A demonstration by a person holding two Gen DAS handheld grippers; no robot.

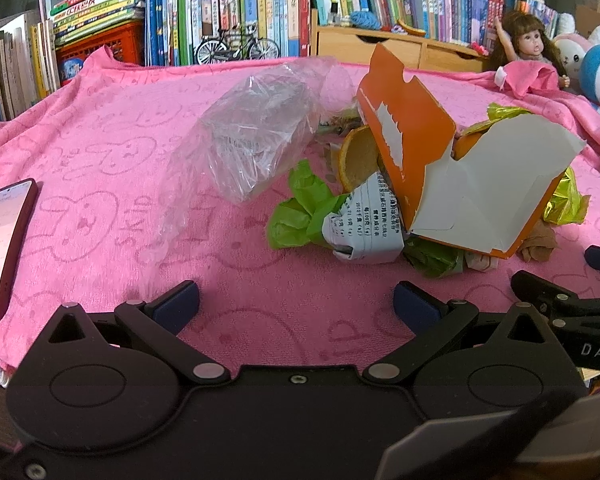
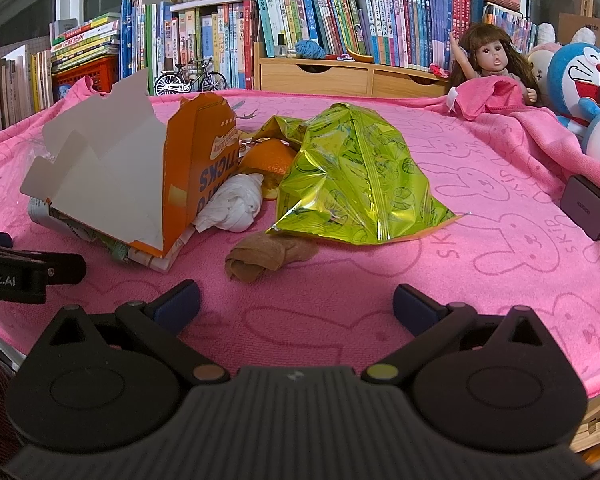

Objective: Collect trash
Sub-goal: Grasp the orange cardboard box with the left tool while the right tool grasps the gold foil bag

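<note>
A heap of trash lies on the pink towel (image 1: 100, 216). In the left wrist view I see a clear plastic bag (image 1: 252, 132), a torn orange carton (image 1: 460, 184), green paper (image 1: 296, 216), a printed paper scrap (image 1: 368, 220) and orange peel (image 1: 356, 156). The right wrist view shows the same carton (image 2: 140, 176), a shiny green snack bag (image 2: 356, 176), a white tissue wad (image 2: 236, 204), a brown rolled stocking (image 2: 264, 258) and orange peel (image 2: 268, 156). My left gripper (image 1: 296, 304) is open, short of the heap. My right gripper (image 2: 296, 304) is open, just before the stocking.
A red-cased phone (image 1: 0, 248) lies at the left edge. A dark charger (image 2: 588, 206) sits at the right. A doll (image 2: 492, 64), plush toys (image 2: 588, 80), a wooden drawer box (image 2: 340, 76), a model bicycle (image 2: 190, 76) and book rows (image 2: 320, 12) line the back.
</note>
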